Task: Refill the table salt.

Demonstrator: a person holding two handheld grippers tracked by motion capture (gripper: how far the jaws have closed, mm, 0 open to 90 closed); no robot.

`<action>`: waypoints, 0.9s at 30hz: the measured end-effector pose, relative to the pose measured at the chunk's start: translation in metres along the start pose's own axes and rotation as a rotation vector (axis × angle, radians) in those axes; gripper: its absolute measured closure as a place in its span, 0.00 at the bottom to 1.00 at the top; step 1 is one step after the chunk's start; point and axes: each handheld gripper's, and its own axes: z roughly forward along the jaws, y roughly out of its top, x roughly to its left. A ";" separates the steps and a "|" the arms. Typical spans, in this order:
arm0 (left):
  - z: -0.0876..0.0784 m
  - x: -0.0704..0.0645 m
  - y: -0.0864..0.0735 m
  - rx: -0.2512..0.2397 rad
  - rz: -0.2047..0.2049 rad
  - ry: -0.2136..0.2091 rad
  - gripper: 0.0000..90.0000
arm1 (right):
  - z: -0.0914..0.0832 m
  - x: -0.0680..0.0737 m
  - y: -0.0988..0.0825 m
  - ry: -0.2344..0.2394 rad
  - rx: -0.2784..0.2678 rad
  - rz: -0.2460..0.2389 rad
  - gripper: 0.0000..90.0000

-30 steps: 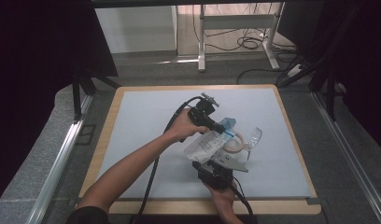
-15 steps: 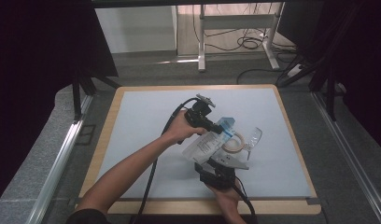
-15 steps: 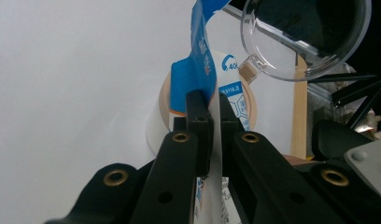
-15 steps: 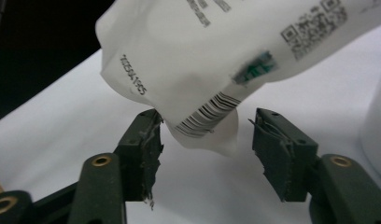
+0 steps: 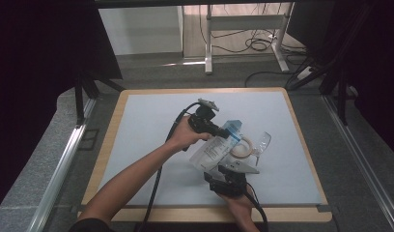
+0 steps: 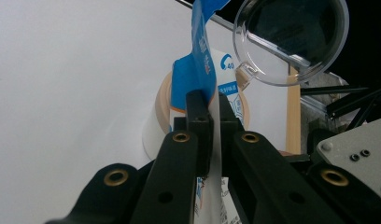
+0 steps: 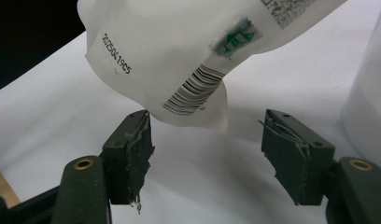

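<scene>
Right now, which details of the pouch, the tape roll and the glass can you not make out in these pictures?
- Pouch: left gripper view, its lower part hidden behind the left gripper shut on it.
- Pouch print: high view, too small to read.
- Tape roll: left gripper view, mostly hidden by the pouch.
- Glass: left gripper view, stem cut off.
- Right gripper: open, pouch top beyond the frame edge.

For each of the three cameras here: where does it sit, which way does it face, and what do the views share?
High view: above the near table edge, facing forward and down on the table; both forearms, left claw, right claw.
Left gripper view: on the left claw, looking along jaws pinching the pouch, wine glass beyond.
Right gripper view: on the right claw, jaws open below the pouch's bottom corner.
Shared: all show the pouch.
</scene>
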 end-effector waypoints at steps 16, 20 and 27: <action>-0.004 -0.001 -0.005 -0.033 -0.013 -0.005 1.00 | -0.015 -0.016 -0.009 -0.021 0.019 -0.015 0.37; -0.007 0.001 -0.006 -0.043 -0.014 0.000 1.00 | -0.017 -0.018 -0.010 -0.027 0.018 -0.010 0.37; -0.007 0.001 -0.007 -0.039 -0.010 0.002 1.00 | -0.020 -0.020 -0.009 -0.035 0.004 0.001 0.37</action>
